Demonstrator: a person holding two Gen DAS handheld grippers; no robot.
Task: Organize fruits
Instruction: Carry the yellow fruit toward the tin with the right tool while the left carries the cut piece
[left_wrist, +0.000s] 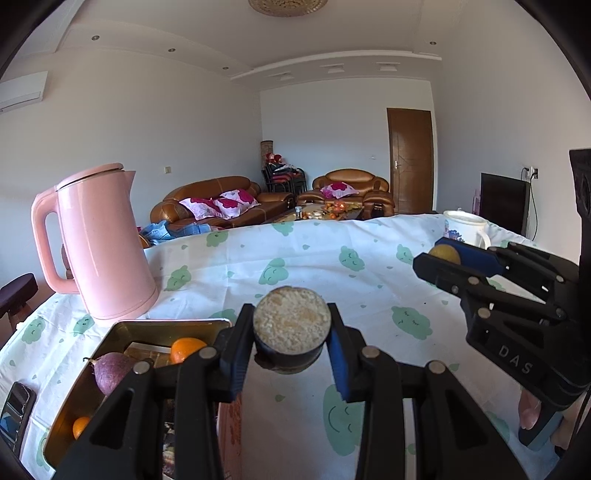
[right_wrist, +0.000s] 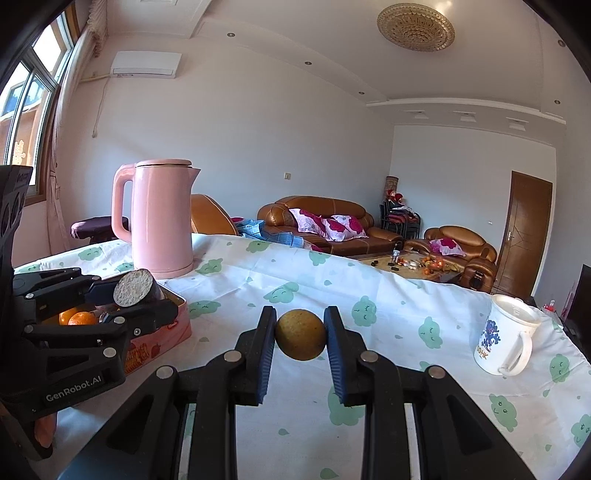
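My left gripper is shut on a dark-skinned cut piece with a pale grainy cut face, held above the table just right of a metal tin. The tin holds oranges and a purple passion fruit. My right gripper is shut on a round yellow-brown fruit, held above the tablecloth. The right gripper shows at the right of the left wrist view; the left gripper with its piece shows at the left of the right wrist view, over the tin.
A pink kettle stands behind the tin at the table's left. A white printed mug stands at the right. A phone lies at the left edge. The cloth has green cloud prints. Sofas stand beyond the table.
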